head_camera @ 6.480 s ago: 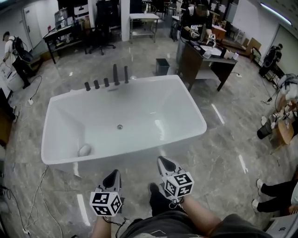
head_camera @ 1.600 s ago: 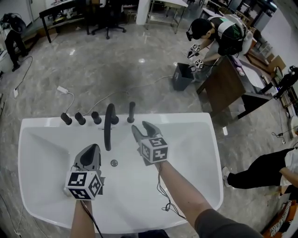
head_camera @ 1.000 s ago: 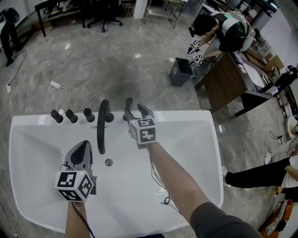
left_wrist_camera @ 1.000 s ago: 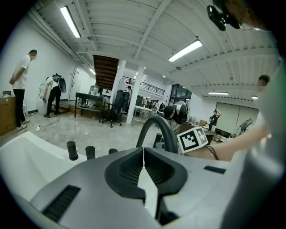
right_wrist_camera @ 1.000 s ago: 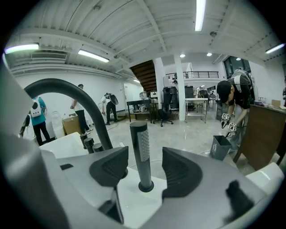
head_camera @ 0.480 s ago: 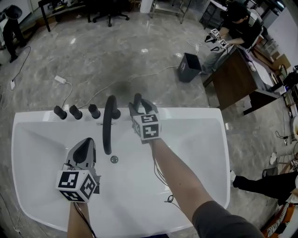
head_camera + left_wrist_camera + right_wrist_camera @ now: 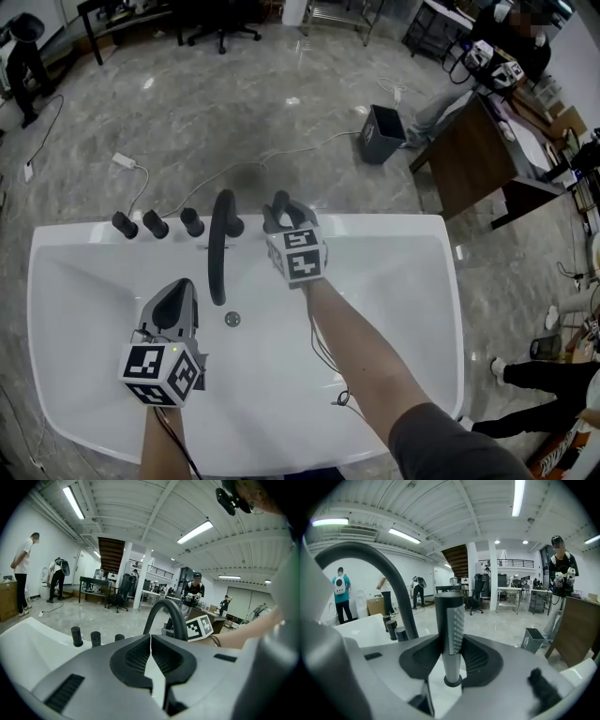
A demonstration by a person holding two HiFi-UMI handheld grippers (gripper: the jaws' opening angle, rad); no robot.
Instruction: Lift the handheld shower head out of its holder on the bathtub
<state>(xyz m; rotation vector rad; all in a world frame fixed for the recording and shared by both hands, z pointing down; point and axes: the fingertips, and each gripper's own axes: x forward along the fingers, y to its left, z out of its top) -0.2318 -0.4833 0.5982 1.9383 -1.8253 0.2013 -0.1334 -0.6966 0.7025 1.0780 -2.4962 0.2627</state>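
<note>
With right gripper [image 7: 281, 214] fingers clamped on the slim dark cylindrical handheld shower head [image 7: 449, 620], upright just right of the tall curved black spout [image 7: 219, 248], lift straight up without tilting; leave left gripper [image 7: 175, 302], fingers together and empty, short of spout.

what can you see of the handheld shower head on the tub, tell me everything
The handheld shower head is a slim, dark, matte-looking stick standing upright on the far rim of the white bathtub, just right of the curved spout. One side carries a lighter panel of small nozzle rows. Its foot sits in a round dark collar, so it is not lifted yet. The right gripper has a jaw closed against each side of it.
</note>
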